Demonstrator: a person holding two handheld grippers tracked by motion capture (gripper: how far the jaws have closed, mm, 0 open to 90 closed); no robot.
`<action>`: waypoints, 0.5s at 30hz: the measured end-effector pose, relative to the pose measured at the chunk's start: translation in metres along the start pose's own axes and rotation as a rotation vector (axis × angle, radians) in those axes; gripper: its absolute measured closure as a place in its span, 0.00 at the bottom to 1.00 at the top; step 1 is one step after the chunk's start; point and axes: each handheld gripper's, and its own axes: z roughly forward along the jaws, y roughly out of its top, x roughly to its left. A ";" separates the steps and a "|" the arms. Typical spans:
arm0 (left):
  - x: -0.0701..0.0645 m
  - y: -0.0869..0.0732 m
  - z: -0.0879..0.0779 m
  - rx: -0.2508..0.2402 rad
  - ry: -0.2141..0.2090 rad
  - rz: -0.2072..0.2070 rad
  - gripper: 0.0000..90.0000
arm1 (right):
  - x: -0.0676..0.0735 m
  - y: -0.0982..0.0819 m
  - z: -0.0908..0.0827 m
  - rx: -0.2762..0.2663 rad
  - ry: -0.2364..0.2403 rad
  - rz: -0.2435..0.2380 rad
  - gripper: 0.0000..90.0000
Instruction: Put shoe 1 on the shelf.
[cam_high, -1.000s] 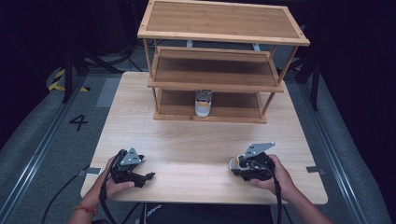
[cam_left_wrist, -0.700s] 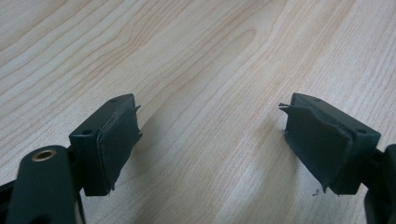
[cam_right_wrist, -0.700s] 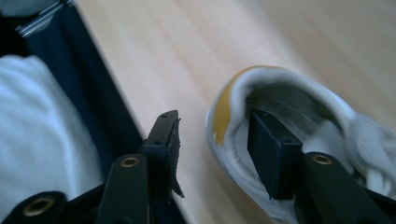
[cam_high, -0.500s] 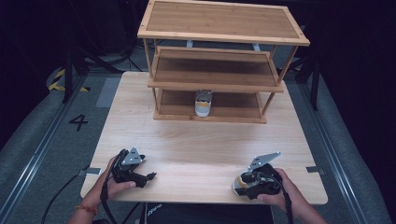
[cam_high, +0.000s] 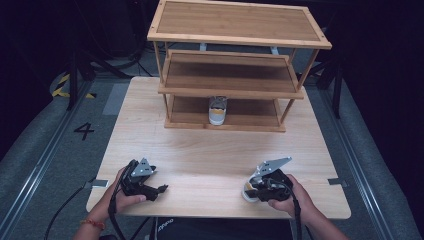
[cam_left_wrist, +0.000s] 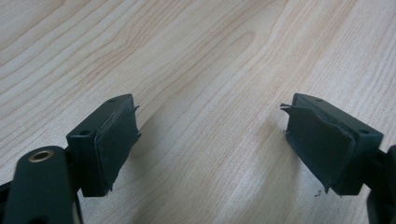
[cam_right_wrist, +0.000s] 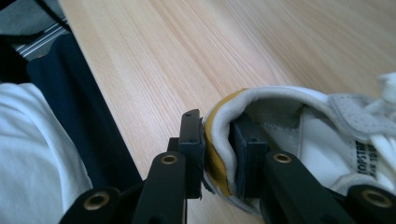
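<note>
A white shoe with a yellow heel patch lies near the table's front edge, and it peeks out at the gripper's left in the high view. My right gripper is shut on the shoe's heel wall, one jaw inside the opening and one outside. Its jaws have just been closing with that heel wall between them. A second, matching shoe stands on the bottom shelf of the wooden rack. My left gripper rests open at the front left, with bare wood between its jaws.
The three-tier rack takes up the far half of the light wooden table. The table's front edge runs close behind my right gripper, with the person's dark and white clothing beyond it. A "4" marks the floor at left.
My right hand has shifted slightly toward the table's front edge, and a white shoe now shows at its jaws. The left hand and the rack have not moved.
</note>
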 end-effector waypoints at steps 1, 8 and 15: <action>0.000 0.000 0.000 0.000 0.000 0.000 0.19 | 0.001 0.001 0.001 -0.002 0.007 -0.022 0.85; 0.000 0.002 0.002 0.002 -0.007 0.005 0.18 | 0.008 -0.004 -0.007 0.087 0.059 -0.087 0.80; -0.002 0.002 0.002 0.001 0.002 -0.005 0.18 | 0.008 -0.019 -0.026 0.179 0.000 -0.057 0.63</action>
